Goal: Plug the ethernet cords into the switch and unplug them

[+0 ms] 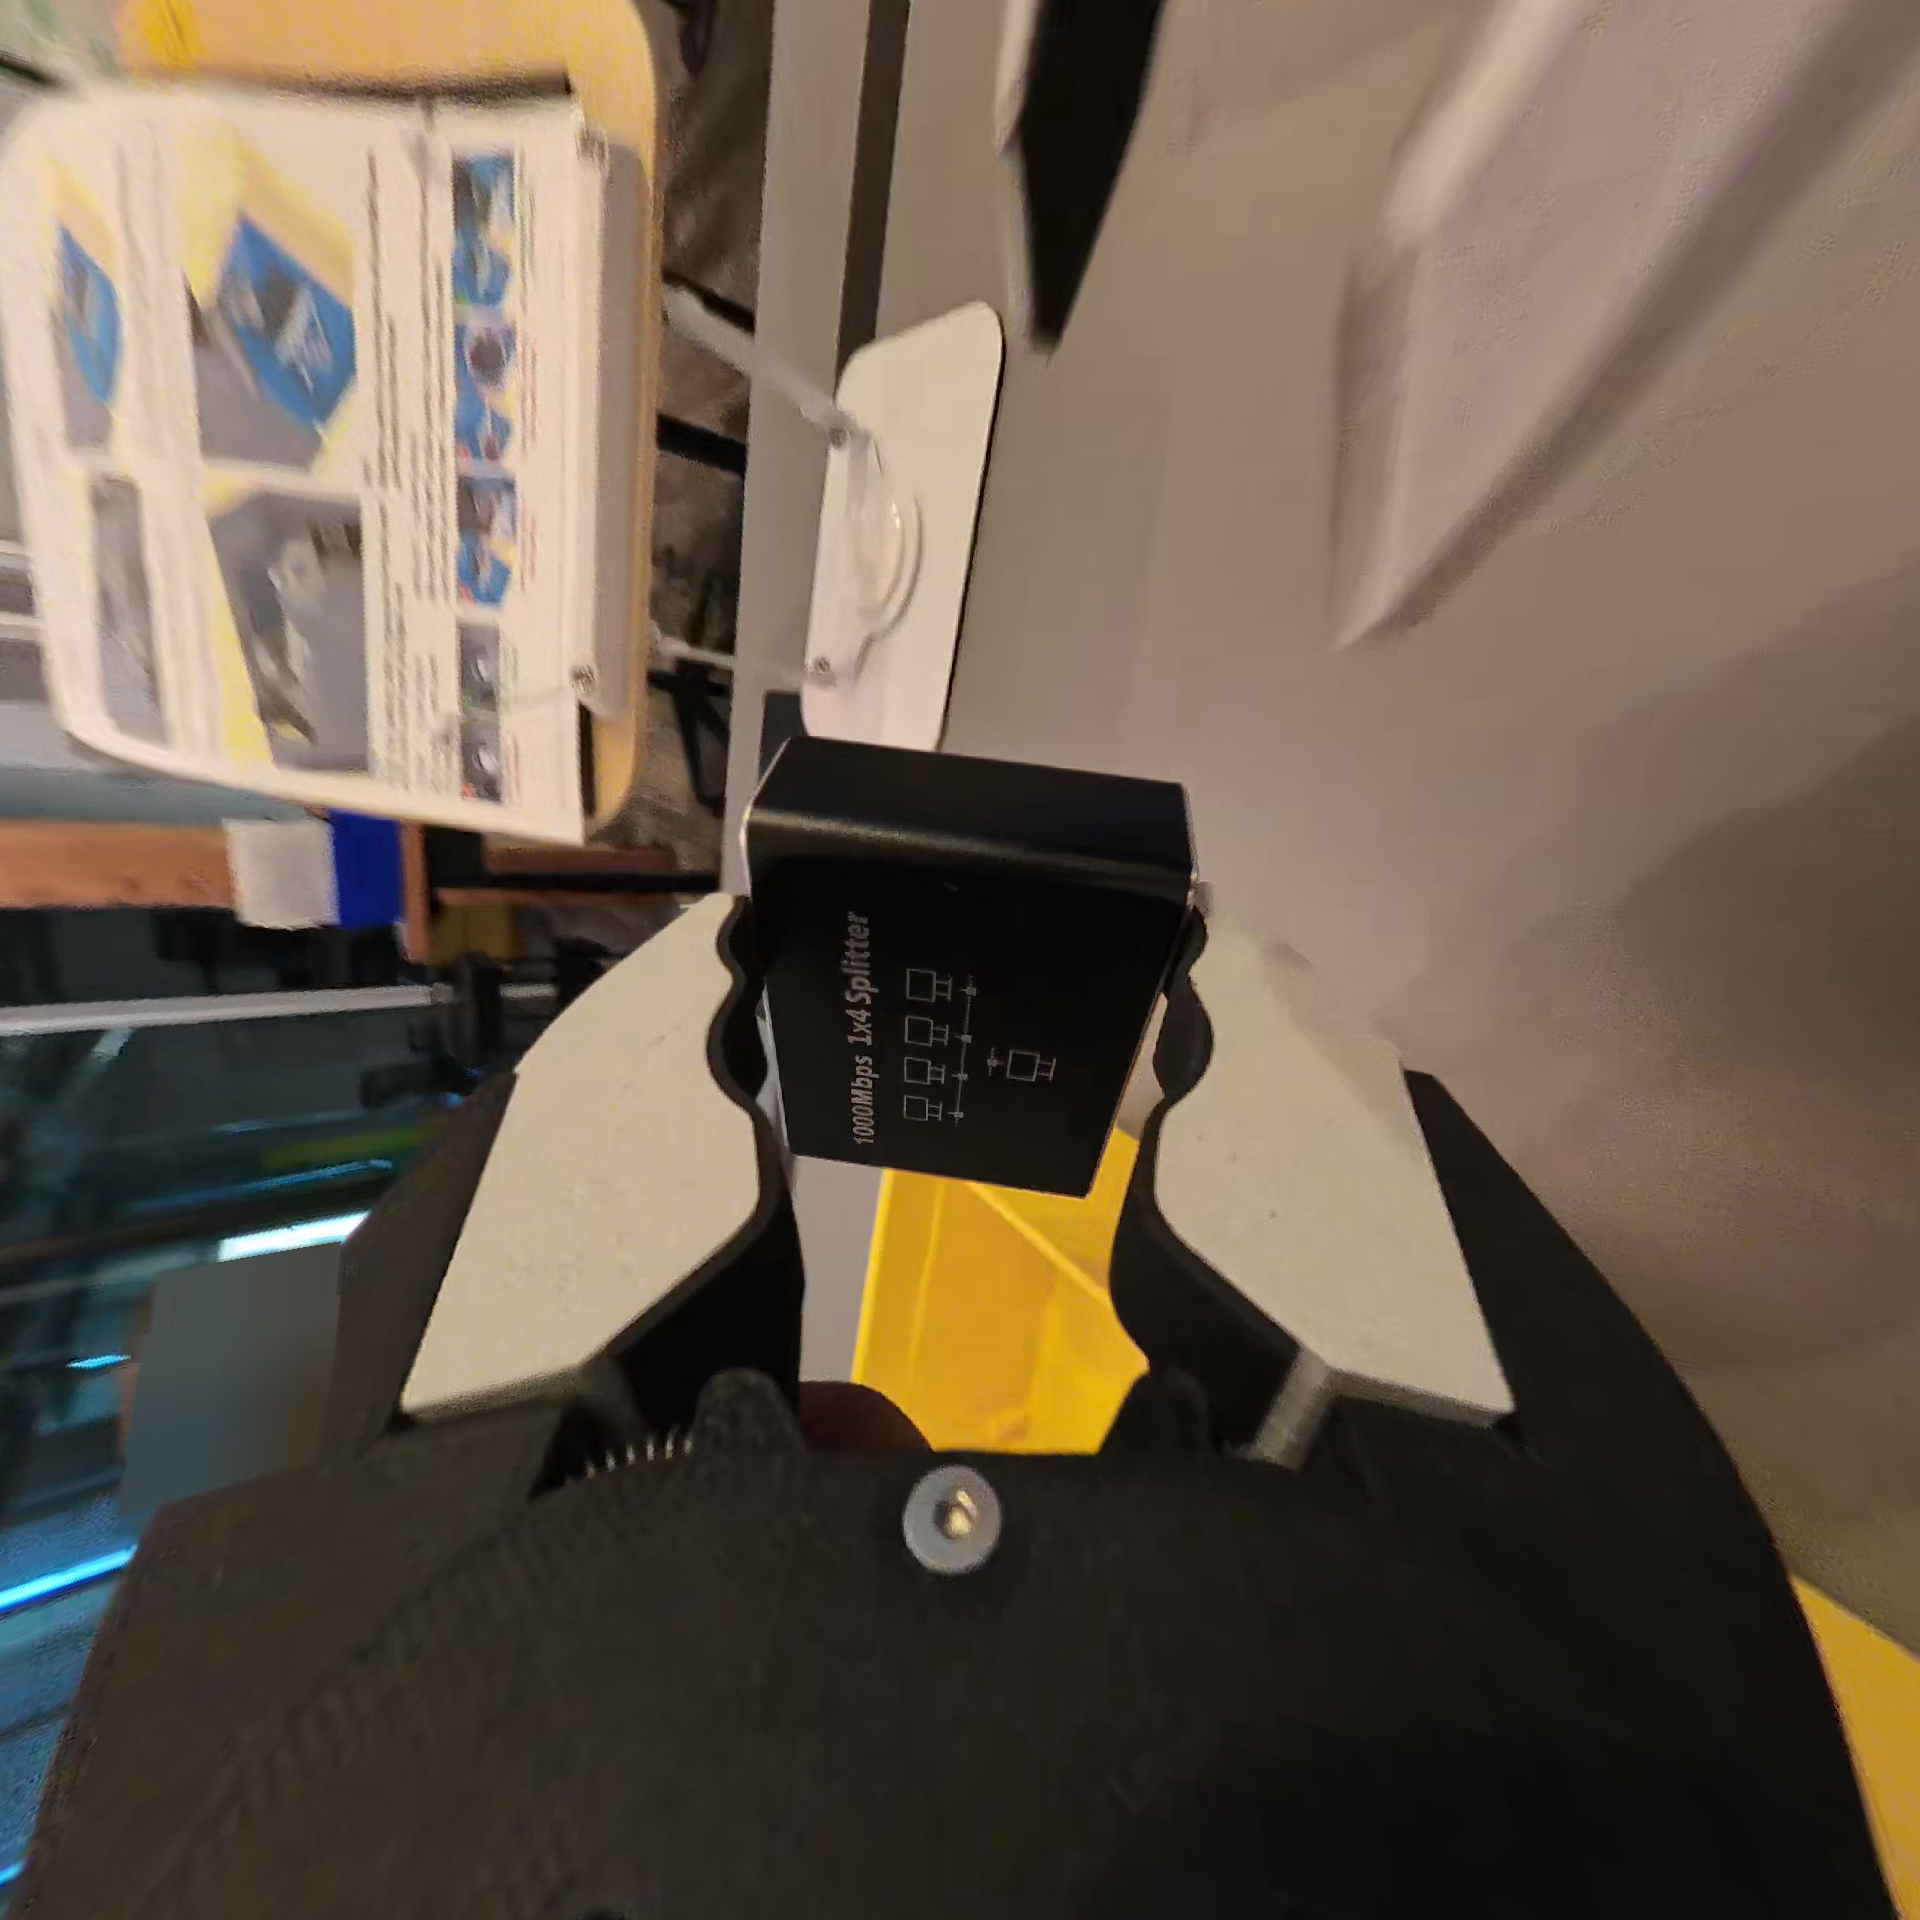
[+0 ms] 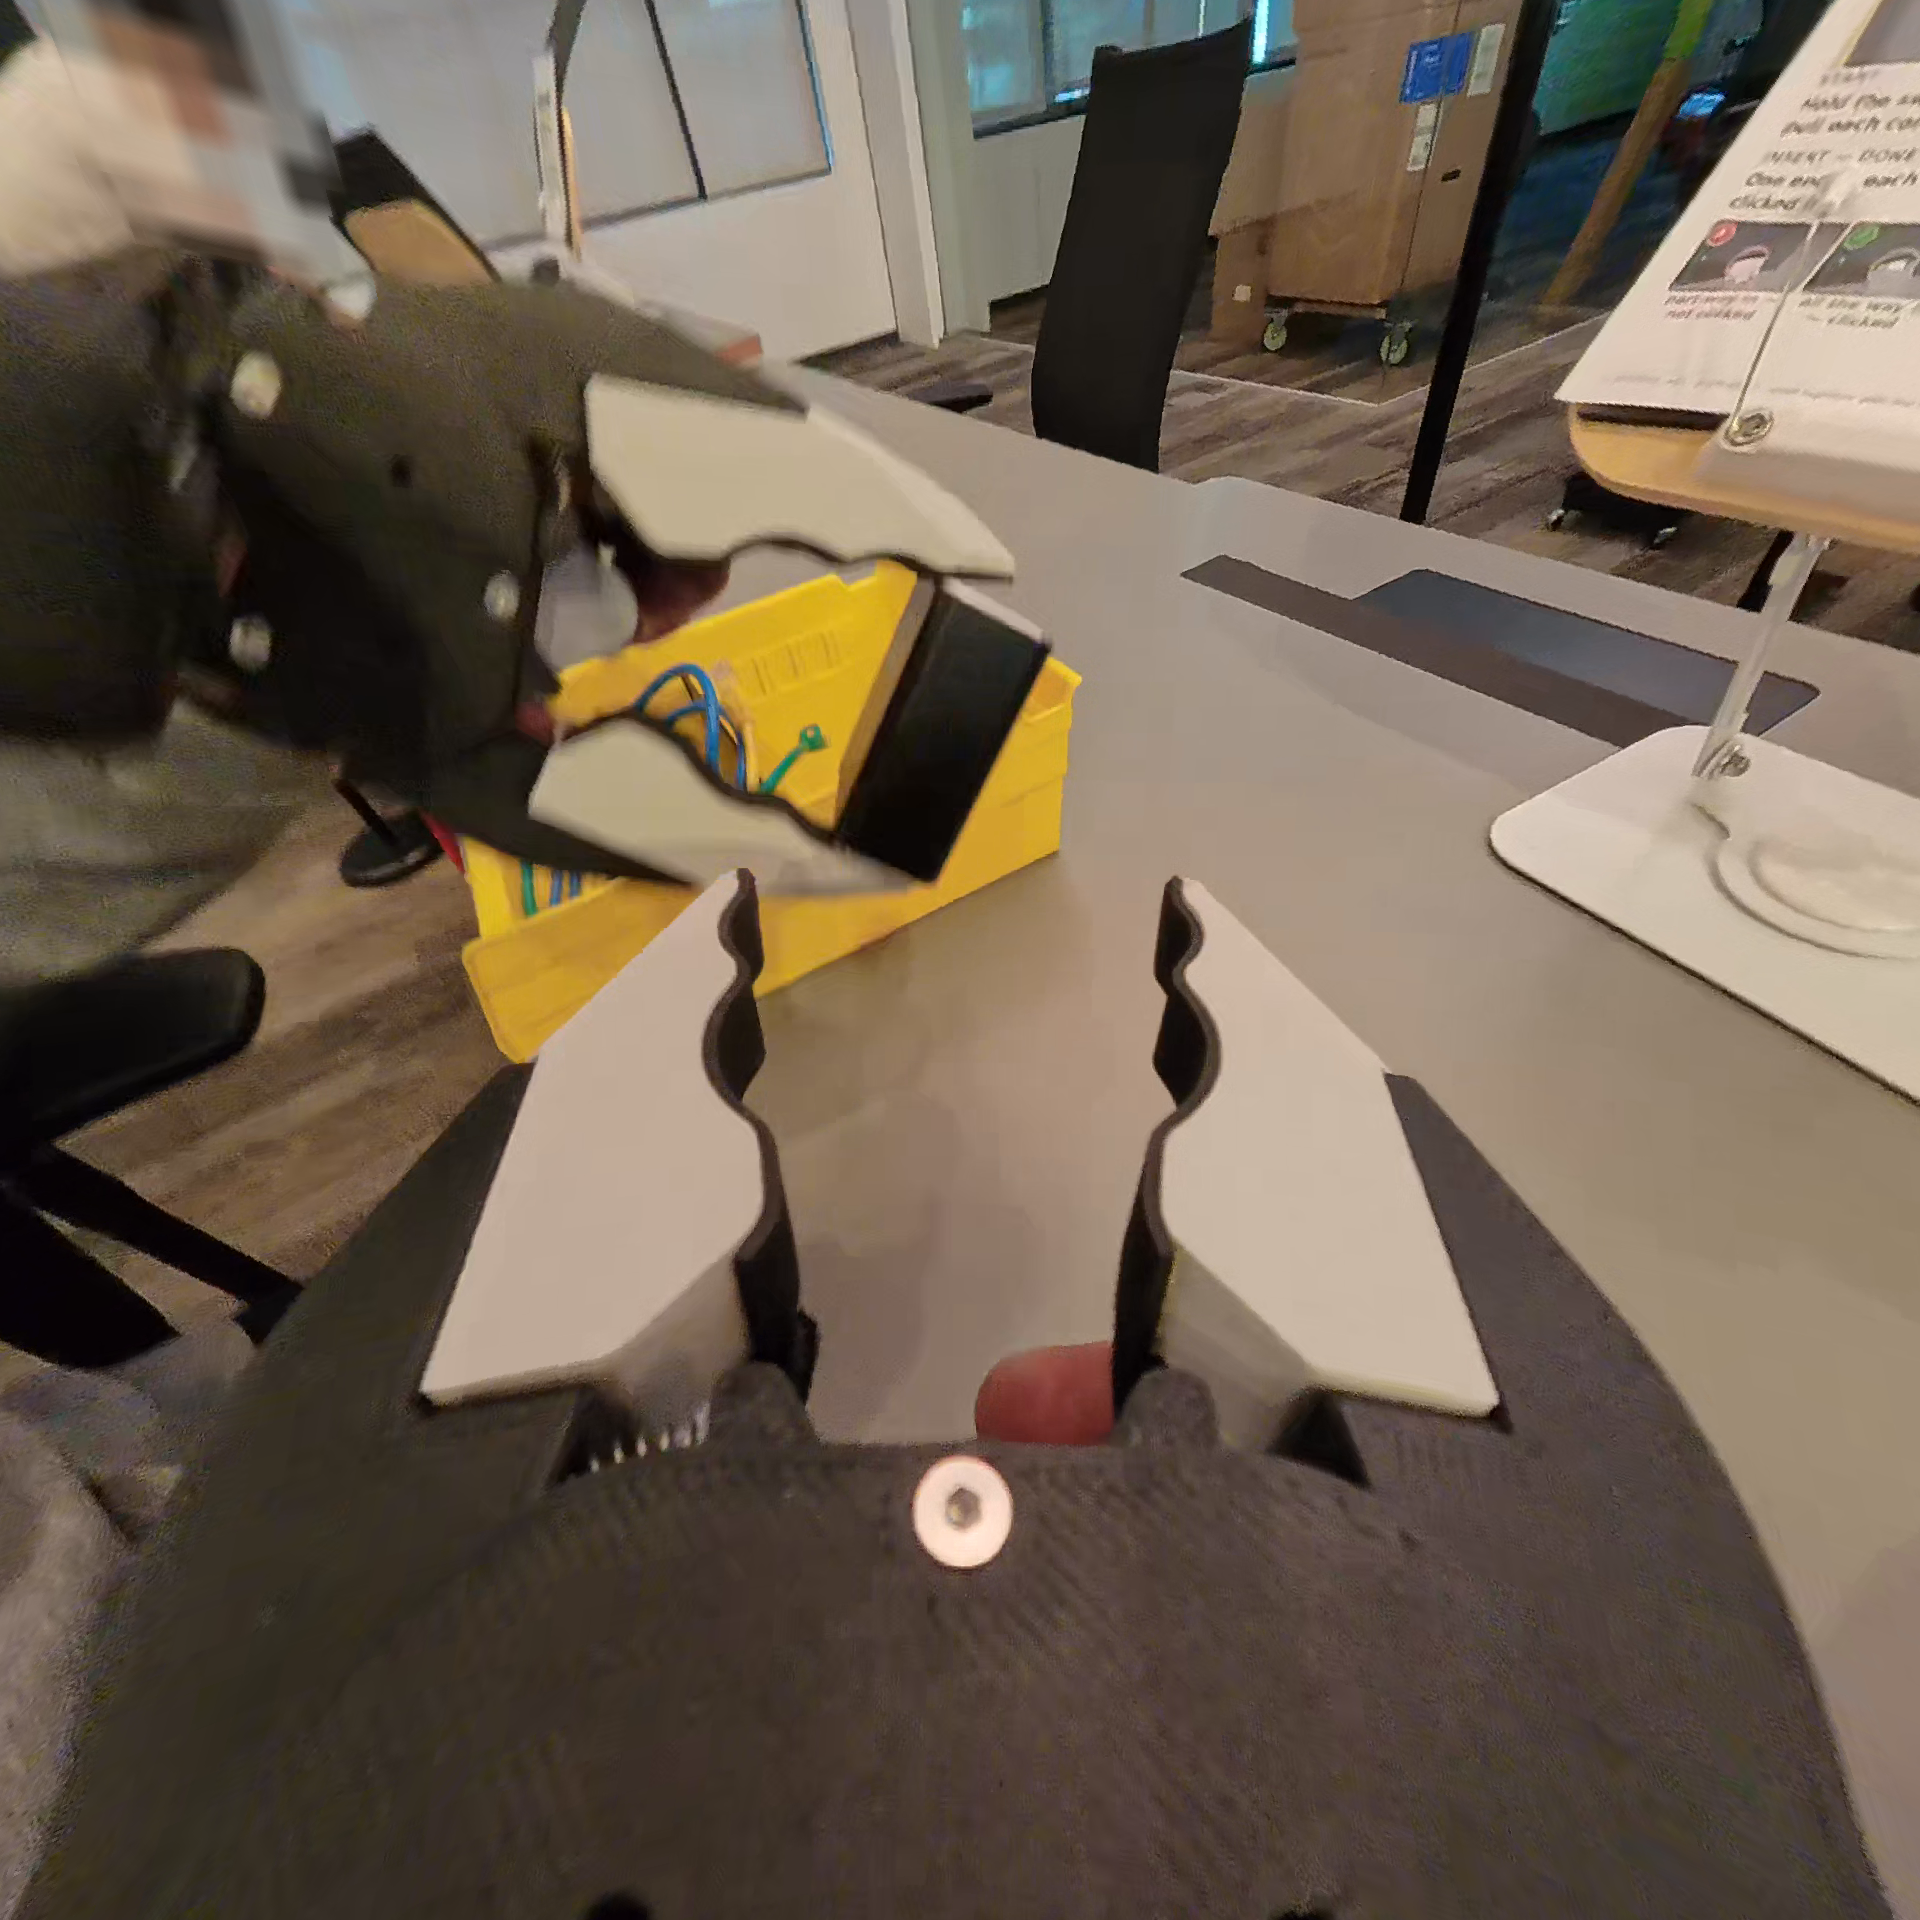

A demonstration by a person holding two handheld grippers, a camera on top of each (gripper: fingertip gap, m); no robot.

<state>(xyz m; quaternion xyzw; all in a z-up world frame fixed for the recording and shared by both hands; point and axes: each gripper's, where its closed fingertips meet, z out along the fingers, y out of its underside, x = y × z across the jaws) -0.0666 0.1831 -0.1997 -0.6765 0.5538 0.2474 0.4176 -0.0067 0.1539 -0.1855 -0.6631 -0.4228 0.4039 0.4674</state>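
My left gripper (image 1: 966,914) is shut on a small black switch box (image 1: 966,997) with white markings and holds it in the air, rolled sideways. In the right wrist view the same left gripper (image 2: 945,717) holds the switch (image 2: 940,727) above a yellow bin (image 2: 935,894) on the grey table. Blue and green ethernet cords (image 2: 717,738) lie in the bin. My right gripper (image 2: 956,894) is open and empty, low over the table just right of the bin. No cord is in the switch as far as I can see.
A white stand base (image 2: 1714,894) with a clear post carries an instruction sheet (image 2: 1787,239) at the table's right. A dark inlay strip (image 2: 1507,644) lies behind it. A black chair (image 2: 1132,249) stands beyond the table. The yellow bin shows under the switch (image 1: 997,1320). The left gripper's tips are roughly 7 cm from the right gripper's.
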